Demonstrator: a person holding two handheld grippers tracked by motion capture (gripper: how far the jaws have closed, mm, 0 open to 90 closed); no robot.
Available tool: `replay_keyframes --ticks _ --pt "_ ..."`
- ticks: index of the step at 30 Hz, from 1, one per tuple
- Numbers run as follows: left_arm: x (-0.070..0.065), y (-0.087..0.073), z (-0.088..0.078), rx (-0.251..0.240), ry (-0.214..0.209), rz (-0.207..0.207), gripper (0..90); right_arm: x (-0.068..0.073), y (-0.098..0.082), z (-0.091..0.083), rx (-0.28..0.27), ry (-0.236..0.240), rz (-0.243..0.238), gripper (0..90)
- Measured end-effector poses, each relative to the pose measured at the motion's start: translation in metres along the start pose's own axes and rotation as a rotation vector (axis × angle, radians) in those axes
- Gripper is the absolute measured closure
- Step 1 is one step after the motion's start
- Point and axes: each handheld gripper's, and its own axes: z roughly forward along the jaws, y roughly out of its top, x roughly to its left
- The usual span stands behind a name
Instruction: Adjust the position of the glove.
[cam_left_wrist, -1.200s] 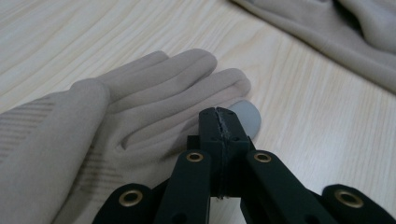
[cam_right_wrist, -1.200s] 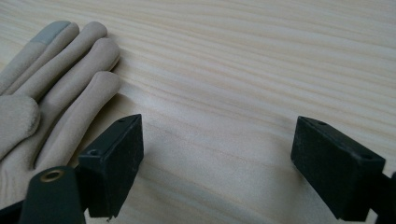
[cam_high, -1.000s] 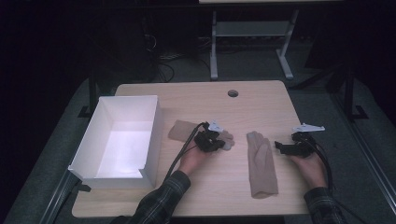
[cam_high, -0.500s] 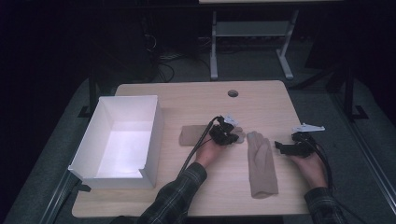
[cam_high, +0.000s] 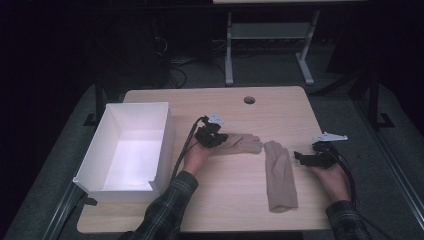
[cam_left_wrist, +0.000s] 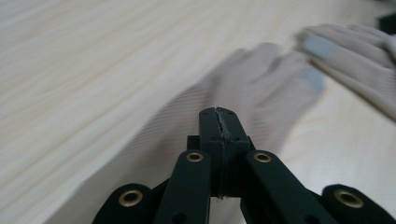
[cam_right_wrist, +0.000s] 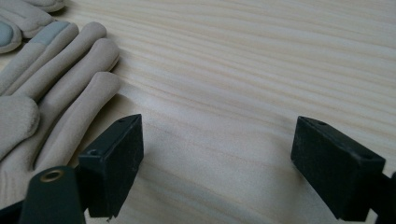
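Left glove (cam_high: 240, 143) lies crosswise (fingers toward the right glove (cam_high: 280, 175)), pinched at its cuff by the left gripper (cam_high: 212, 136); right gripper (cam_high: 309, 158) gapes wide, empty.

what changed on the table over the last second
The left gripper, jaws shut on the cuff end of the left glove, has dragged it rightwards across the table until its fingertips nearly meet those of the right glove. The right gripper stayed open beside that glove, which has not moved, nor has the white box.
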Motion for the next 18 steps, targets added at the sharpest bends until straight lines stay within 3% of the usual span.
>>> replay_keyframes --ticks 4,11,15,18 --pt "0.016 -0.003 -0.004 -0.016 0.060 -0.041 89.6 0.000 0.000 0.000 0.000 0.000 0.000 16.6" --pt "0.025 -0.010 0.009 0.049 0.123 -0.054 89.6 0.000 0.000 0.000 0.000 0.000 0.001 16.6" --pt "0.025 -0.017 0.015 0.115 0.131 -0.038 89.6 0.000 0.000 0.000 0.000 0.000 0.001 16.6" --pt "0.025 -0.019 0.013 0.102 0.126 -0.053 89.6 0.000 0.000 0.000 0.000 0.000 0.000 16.5"
